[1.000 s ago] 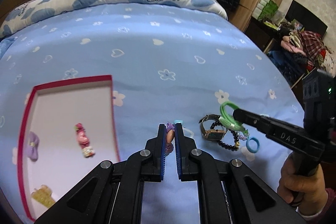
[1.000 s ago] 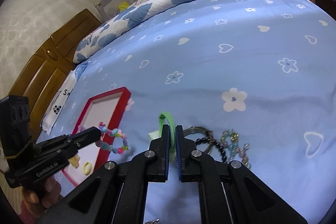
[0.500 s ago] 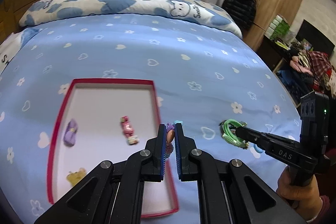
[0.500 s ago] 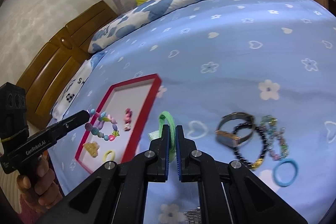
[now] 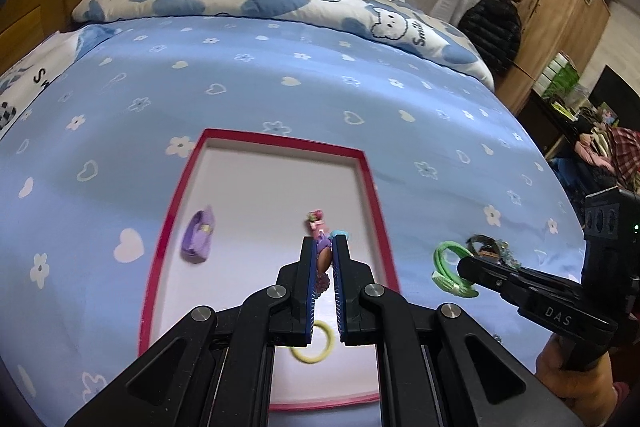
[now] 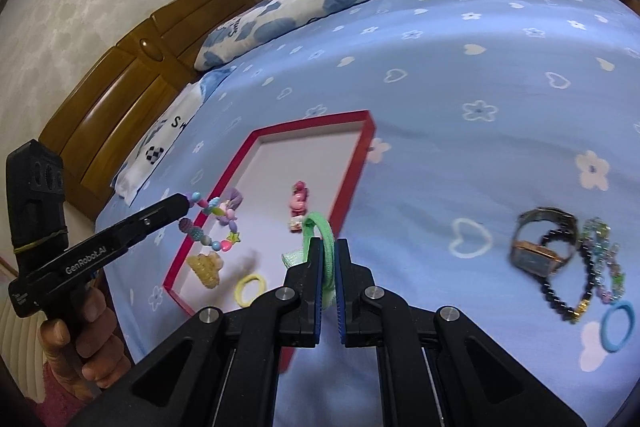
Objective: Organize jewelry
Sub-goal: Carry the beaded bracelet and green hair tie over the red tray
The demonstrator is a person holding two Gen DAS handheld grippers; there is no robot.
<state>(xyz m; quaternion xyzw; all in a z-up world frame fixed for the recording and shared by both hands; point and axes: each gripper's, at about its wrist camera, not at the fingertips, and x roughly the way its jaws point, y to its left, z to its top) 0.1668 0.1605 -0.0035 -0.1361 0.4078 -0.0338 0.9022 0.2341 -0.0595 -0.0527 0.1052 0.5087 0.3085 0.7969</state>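
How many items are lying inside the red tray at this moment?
4 lie in the red tray: purple bow clip left, pink clip mid, yellow claw clip and yellow hair tie at the near end. The grippers may hide more.

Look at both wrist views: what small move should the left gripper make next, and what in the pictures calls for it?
Probably lower it a little and open over the red-rimmed tray. The left gripper is shut on the beaded bracelet, which hangs above the tray's white floor near the purple bow and yellow hair tie. The right gripper, shut on the green hair tie, could follow.
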